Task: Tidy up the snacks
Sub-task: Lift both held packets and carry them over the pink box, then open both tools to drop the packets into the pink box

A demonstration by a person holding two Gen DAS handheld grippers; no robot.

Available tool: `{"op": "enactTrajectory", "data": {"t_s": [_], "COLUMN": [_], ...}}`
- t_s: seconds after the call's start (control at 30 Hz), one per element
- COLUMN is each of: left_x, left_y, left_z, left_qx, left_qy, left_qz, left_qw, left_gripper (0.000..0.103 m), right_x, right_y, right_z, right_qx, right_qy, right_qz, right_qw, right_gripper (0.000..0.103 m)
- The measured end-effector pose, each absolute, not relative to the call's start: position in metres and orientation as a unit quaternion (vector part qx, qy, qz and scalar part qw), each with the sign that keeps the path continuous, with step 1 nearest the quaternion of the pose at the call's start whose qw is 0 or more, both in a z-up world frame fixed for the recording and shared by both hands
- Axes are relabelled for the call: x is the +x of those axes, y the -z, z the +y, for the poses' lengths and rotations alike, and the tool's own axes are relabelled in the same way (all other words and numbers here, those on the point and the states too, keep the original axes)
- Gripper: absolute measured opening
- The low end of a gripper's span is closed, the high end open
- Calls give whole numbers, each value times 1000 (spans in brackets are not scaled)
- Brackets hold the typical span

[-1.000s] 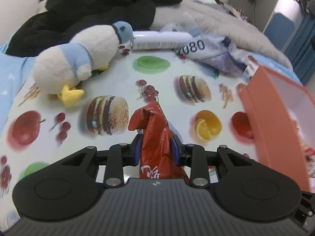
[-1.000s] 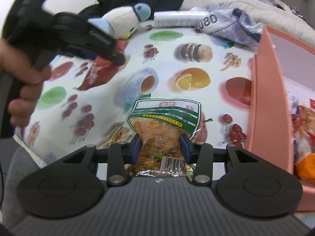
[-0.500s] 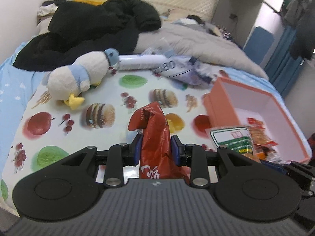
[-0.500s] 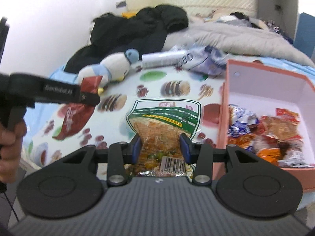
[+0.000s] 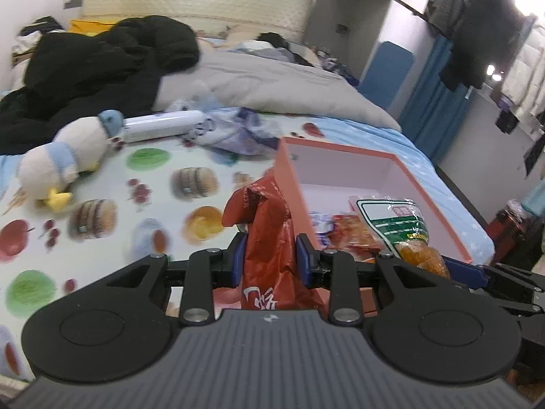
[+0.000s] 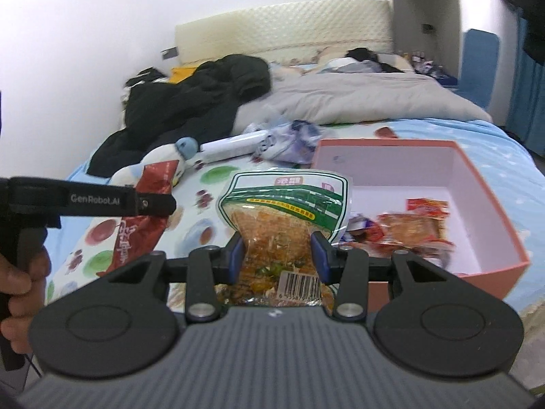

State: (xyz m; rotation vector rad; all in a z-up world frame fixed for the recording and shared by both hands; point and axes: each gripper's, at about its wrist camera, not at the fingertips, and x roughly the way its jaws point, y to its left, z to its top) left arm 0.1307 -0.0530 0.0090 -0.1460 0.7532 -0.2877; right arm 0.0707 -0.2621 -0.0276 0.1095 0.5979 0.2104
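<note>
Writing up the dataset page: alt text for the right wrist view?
The right gripper holds a green-topped snack packet beside an open pink box of snacks on a bed. At left, the left gripper holds a red packet.

we are in a bedroom at home: a bed (image 6: 460, 136) with padded headboard (image 6: 282, 30), rumpled grey duvet (image 6: 357, 99), black jacket (image 5: 102, 61), plush penguin (image 5: 68, 150), clothes hanging (image 5: 483, 34) by blue curtains (image 5: 429, 102)
</note>
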Motion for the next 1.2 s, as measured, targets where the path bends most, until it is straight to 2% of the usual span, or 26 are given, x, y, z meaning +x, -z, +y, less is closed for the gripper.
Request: {"op": "enactTrajectory", "data": {"t_s": [0.4, 0.7, 1.2], "left_x": [207, 294, 364], "left_y": [-5, 32, 88], "left_z": [-145, -200, -231], "left_qx": [-50, -40, -29], "left_qy": [197, 215, 216], "left_qz": [381, 415, 459], "left_qw": [902, 883, 861], "left_gripper": [36, 36, 36], "right_x": [121, 190, 263], "right_y": [30, 52, 113], "right_z": [-340, -384, -412], "right_qx": [82, 87, 117], "right_qy": [-43, -17, -15], "right_qz": [294, 312, 370], "right_qw": [951, 946, 922], "right_gripper": [45, 45, 48]}}
